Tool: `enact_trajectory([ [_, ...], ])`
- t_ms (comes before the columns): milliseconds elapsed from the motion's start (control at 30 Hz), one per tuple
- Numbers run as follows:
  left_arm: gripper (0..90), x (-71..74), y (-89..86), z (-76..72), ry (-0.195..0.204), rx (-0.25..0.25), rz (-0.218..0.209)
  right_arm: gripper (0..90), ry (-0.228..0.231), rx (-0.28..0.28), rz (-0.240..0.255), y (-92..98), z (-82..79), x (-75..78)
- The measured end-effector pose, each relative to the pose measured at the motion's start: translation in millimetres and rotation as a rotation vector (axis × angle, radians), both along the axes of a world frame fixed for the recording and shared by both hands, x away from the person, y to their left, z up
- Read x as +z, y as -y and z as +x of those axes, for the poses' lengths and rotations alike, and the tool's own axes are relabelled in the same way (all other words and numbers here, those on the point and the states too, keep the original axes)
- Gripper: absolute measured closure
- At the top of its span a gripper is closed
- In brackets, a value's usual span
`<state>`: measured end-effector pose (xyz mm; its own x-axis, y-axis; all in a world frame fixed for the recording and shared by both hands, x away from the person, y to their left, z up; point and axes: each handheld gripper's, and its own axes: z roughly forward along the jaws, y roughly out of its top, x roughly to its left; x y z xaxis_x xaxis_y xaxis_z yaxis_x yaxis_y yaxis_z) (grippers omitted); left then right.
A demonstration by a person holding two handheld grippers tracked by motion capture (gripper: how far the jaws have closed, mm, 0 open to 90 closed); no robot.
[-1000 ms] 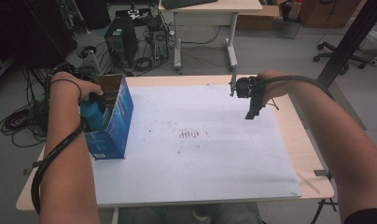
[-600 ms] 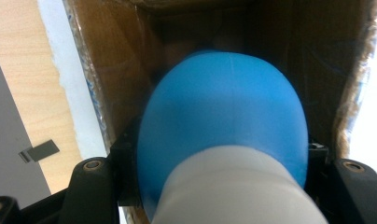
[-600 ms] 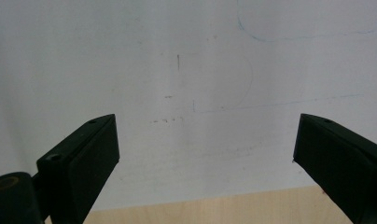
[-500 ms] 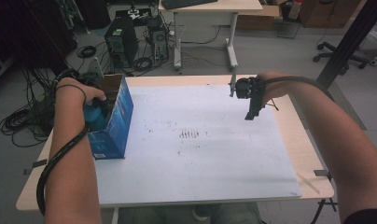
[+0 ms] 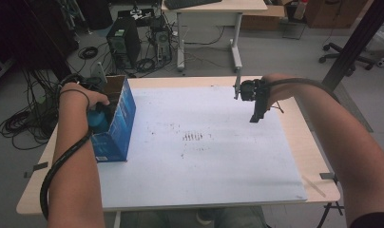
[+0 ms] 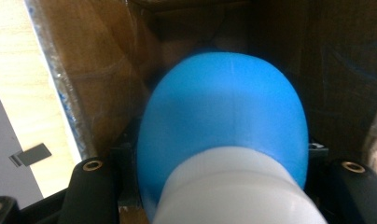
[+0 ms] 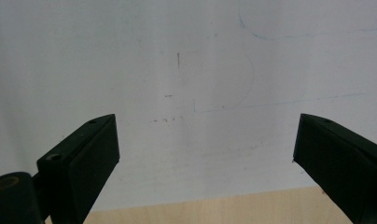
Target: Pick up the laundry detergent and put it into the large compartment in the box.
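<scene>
- The blue-and-white bottle (image 6: 224,140) is seen clamped between the jaws of the left gripper (image 5: 96,118), its rounded blue end already inside the open blue cardboard box (image 5: 115,124) at the left side of the bench (image 5: 33,190).
- Compared with a second ago, the left hand (image 5: 78,97) has shifted slightly toward the far end of the box, while the grip on the bottle has not loosened.
- From the left gripper view, brown cardboard walls are seen around the bottle, so the placing is judged nearly done; release is what remains.
- The white sheet (image 5: 204,156) covering the bench is bare apart from faint marks.
- Farther off, the right gripper (image 5: 255,114) is held above the far right part of the sheet, unmoved since a second ago, its jaws spread wide with nothing between them.
</scene>
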<state>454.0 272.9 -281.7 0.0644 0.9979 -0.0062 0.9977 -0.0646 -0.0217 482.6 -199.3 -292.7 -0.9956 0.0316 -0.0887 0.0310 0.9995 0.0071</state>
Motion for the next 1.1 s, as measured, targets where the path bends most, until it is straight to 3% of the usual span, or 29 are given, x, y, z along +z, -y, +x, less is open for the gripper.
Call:
enact_trajectory([
  [1100, 37.8, -6.1, 4.5, 0.5, -0.006, 0.002, 0.017, 7.0, -0.008, 0.003, 0.008, 0.8, 1.5, -8.4],
])
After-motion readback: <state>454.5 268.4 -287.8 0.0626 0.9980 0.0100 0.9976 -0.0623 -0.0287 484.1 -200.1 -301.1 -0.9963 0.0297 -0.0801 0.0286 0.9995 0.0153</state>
